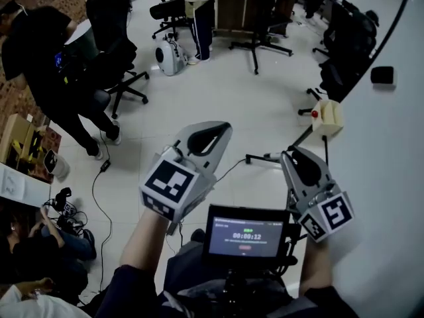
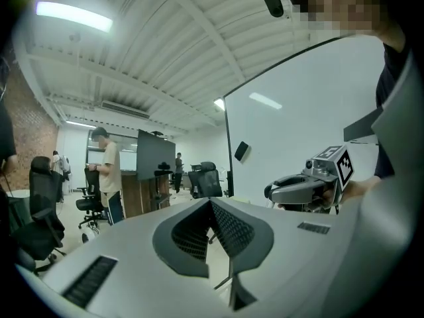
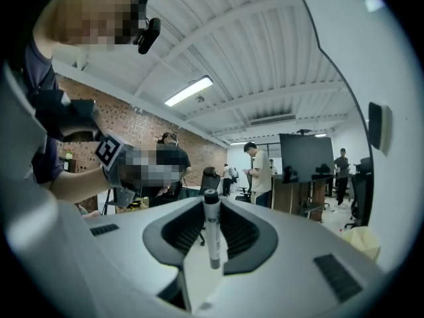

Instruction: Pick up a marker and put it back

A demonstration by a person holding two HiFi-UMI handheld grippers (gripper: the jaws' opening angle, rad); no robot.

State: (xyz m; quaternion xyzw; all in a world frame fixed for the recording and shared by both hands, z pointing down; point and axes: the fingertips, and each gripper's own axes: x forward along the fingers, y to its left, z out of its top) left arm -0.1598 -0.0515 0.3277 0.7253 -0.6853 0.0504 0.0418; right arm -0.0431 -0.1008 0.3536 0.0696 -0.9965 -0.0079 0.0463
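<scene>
The pick-up looked done and the put-back was the step in hand. The right gripper (image 3: 212,203) pinched the marker (image 3: 212,237) between its jaws, gripping it about halfway along its barrel. It held the marker in the air, just left of the whiteboard (image 1: 391,177) that filled the right side of the scene. The left gripper (image 2: 211,207) had its jaws pressed together on nothing and hung beside the right one, well above the floor (image 1: 218,98).

No tray or holder for the marker showed in any view, so the spot to return it to could not be told. The next move probably called for bringing the marker to its resting place, lowering it until it was supported, and only then spreading the jaws.

The marker was slim, with a white barrel and a dark cap at its upper end. It stood nearly upright between the ribbed pads.
</scene>
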